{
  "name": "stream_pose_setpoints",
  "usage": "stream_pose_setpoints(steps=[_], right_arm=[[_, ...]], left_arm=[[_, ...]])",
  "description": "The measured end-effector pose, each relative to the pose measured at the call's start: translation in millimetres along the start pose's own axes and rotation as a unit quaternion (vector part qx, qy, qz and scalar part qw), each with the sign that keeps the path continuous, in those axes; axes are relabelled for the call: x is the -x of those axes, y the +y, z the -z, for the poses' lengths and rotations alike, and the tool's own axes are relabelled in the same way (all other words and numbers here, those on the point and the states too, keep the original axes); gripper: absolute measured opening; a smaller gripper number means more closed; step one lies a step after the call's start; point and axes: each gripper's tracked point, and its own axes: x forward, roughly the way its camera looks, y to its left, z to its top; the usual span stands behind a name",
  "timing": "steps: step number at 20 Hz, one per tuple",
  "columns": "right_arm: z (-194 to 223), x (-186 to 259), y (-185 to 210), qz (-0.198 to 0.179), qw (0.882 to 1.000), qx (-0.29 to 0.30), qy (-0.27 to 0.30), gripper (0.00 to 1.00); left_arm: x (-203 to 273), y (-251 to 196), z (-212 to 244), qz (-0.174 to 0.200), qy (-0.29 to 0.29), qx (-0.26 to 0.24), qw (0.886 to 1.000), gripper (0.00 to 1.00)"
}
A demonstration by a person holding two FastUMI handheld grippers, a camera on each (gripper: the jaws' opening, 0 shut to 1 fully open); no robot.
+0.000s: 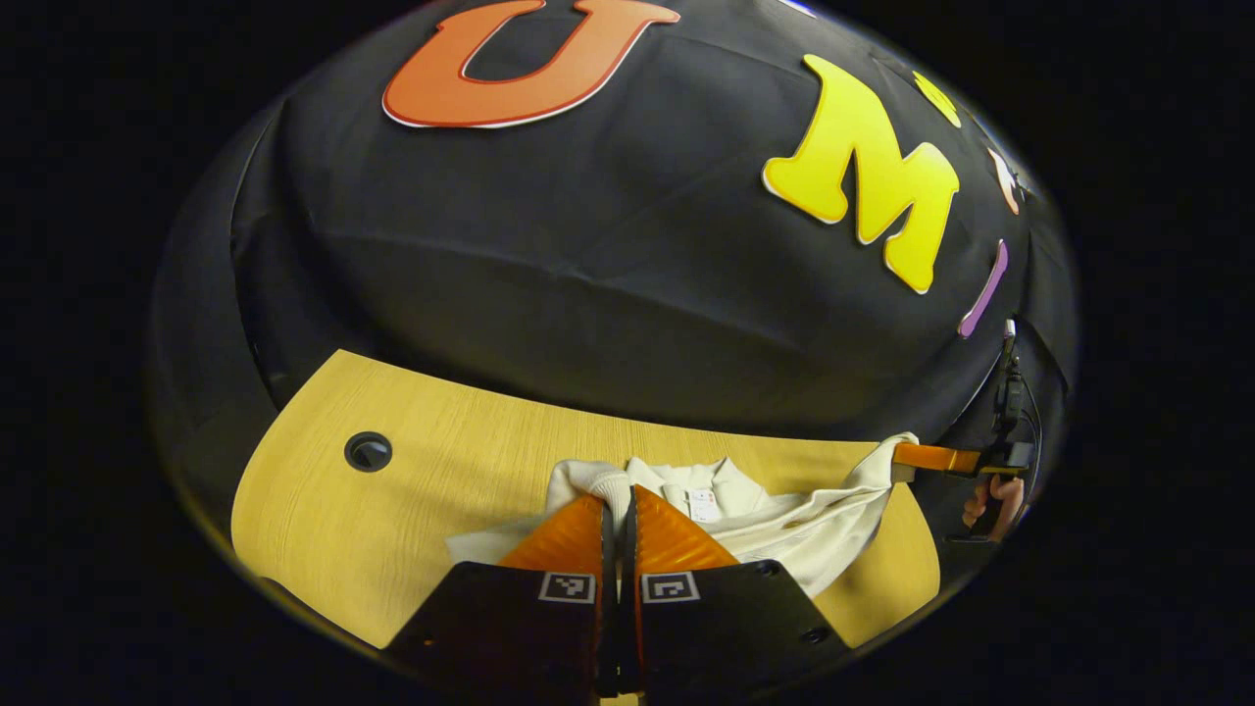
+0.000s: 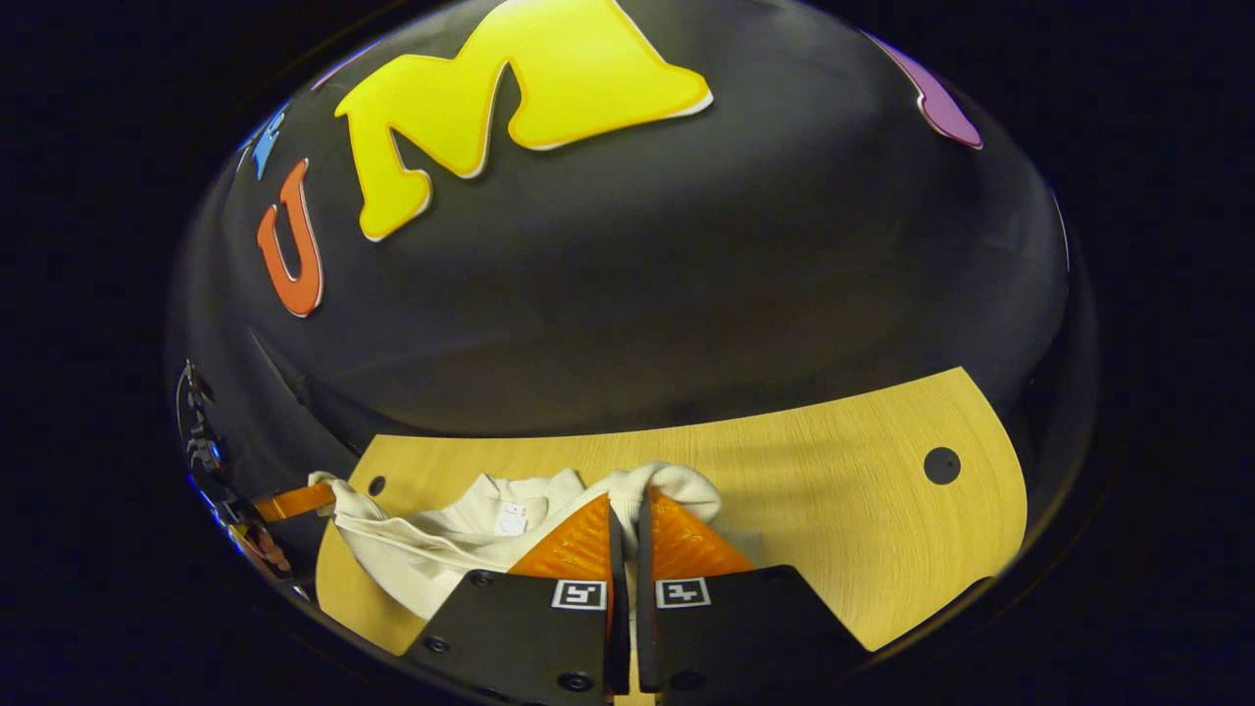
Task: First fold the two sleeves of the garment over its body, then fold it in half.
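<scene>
I hold the left gripper (image 1: 620, 510) and the right gripper (image 2: 627, 515) clamped on the cream garment (image 1: 784, 525) at opposite corners, cloth pinched between both fingers of each. It hangs slack over the wooden table (image 1: 392, 510). My judgement: keep both lifts level and the span taut — uneven tension would skew the fold. Beyond the garment, a cable hole (image 1: 368, 451) in the table poses no obstruction.

Left gripper (image 1: 620, 505) fingers pinched on cream garment (image 1: 784, 525) over wooden table (image 1: 412, 510).
</scene>
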Motion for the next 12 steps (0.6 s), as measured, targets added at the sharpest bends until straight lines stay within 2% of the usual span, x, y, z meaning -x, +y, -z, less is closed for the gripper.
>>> stream_pose_setpoints(steps=[1,6,8,11,12], right_arm=[[4,-10,0,-0.001,1.0,0.007,-0.003,0.04],[26,-62,-14,0.011,1.0,0.013,-0.002,0.04],[27,-68,-17,0.017,1.0,0.001,-0.006,0.04],[33,-79,-20,0.035,0.999,0.005,-0.007,0.04],[34,-79,-19,0.039,0.999,0.006,-0.012,0.05]], left_arm=[[-12,4,4,-0.001,-0.003,-0.005,1.0,0.03],[-70,34,34,-0.035,0.013,-0.024,0.999,0.03],[-82,42,46,-0.043,0.025,-0.025,0.998,0.04],[-88,44,45,-0.052,0.011,-0.021,0.998,0.05],[-89,44,44,-0.054,0.008,-0.022,0.998,0.08]])
